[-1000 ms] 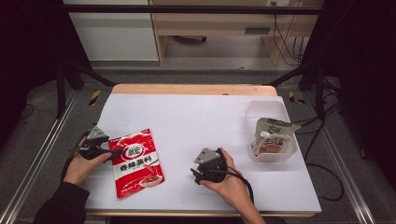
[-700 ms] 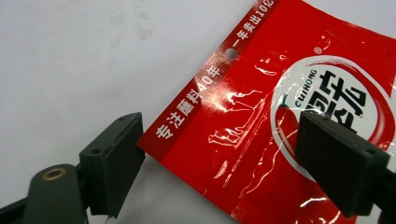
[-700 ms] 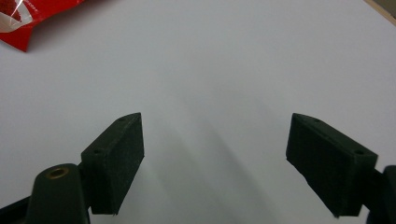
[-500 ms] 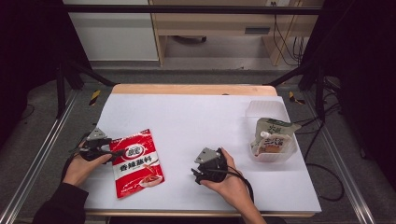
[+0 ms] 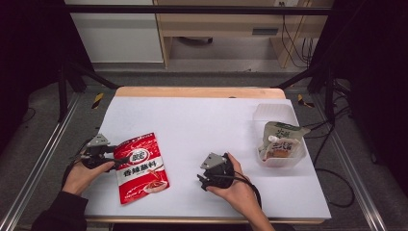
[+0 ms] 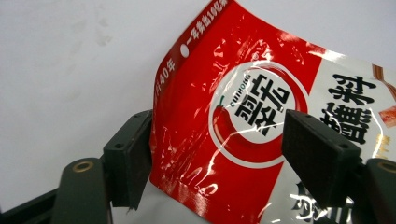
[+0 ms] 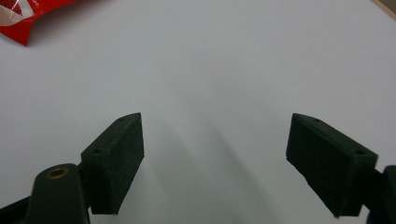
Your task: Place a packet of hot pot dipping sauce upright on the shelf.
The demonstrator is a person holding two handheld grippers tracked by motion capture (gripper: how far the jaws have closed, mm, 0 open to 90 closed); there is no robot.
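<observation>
High view: a red sauce packet (image 5: 142, 167) lies flat on the white table (image 5: 202, 120), near its left front corner. The left gripper (image 5: 118, 158), held in the left hand (image 5: 82, 174), sits at the packet's upper left corner. The right gripper (image 5: 201, 179), held in the right hand (image 5: 235, 188), rests on the table near the front centre, apart from the packet. A clear plastic tub (image 5: 276, 139) with a pale pouch (image 5: 279, 139) inside stands near the right edge.

Left gripper view: the packet's (image 6: 243, 121) corner lies between the two black jaws. The jaws have just been closing, yet they are not visibly pressing on the foil; a gap remains on the left side.

Right gripper view: the jaws stand wide apart over bare table (image 7: 210, 70) with nothing between them. A corner of the red packet (image 7: 28, 14) shows at the upper left.
</observation>
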